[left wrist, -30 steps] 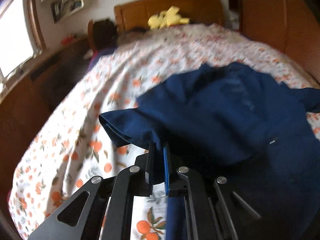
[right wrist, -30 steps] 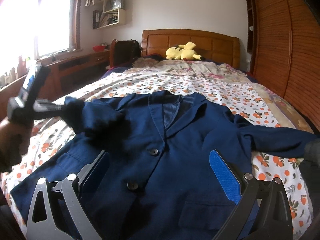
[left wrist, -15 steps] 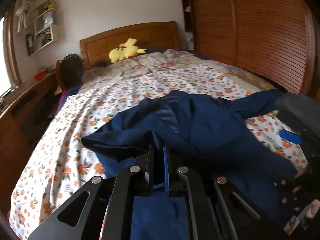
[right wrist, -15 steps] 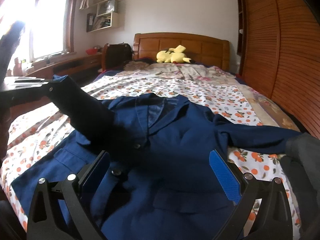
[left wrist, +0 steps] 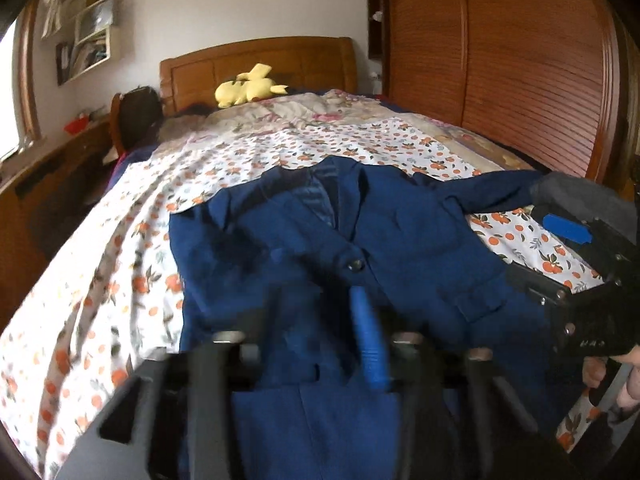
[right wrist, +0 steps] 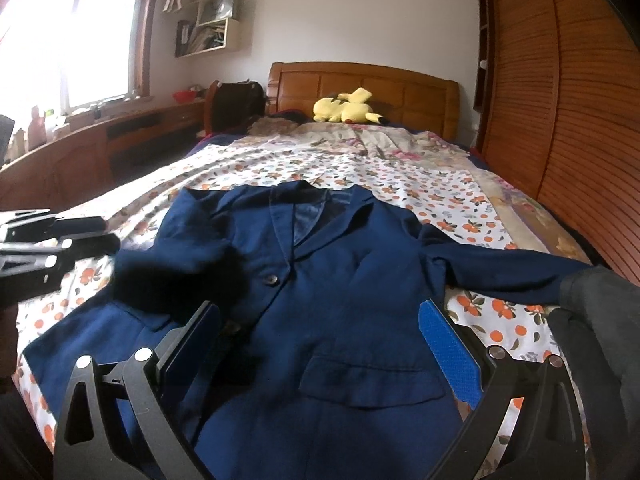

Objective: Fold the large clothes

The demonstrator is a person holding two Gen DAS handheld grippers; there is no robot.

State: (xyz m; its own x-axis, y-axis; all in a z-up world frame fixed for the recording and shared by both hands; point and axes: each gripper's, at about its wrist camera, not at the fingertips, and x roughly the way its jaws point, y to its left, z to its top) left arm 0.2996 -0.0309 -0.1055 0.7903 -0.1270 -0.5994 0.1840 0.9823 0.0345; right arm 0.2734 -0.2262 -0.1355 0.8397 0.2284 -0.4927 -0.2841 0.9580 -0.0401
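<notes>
A navy blazer [right wrist: 340,280] [left wrist: 400,240] lies face up on the flowered bedspread [right wrist: 420,184], collar toward the headboard. Its left sleeve [right wrist: 180,276] lies folded across the front, blurred. The other sleeve [right wrist: 500,264] stretches out to the right. My left gripper [left wrist: 318,320] is blurred, and its jaws are opening above the blazer's front with nothing pinched between them; in the right wrist view this left gripper [right wrist: 86,234] sits at the left edge, apart from the sleeve. My right gripper [right wrist: 320,340] hangs wide open over the blazer's lower front, holding nothing.
A yellow plush toy [right wrist: 346,110] rests by the wooden headboard [right wrist: 400,84]. Slatted wardrobe doors [right wrist: 580,120] line the right side. A long wooden desk [right wrist: 100,144] under the window and a chair with a dark bag [right wrist: 236,104] stand to the left.
The left gripper carried the sleeve rightward over the blazer, then its jaws parted and the sleeve dropped onto the front. The right gripper stayed nearly still.
</notes>
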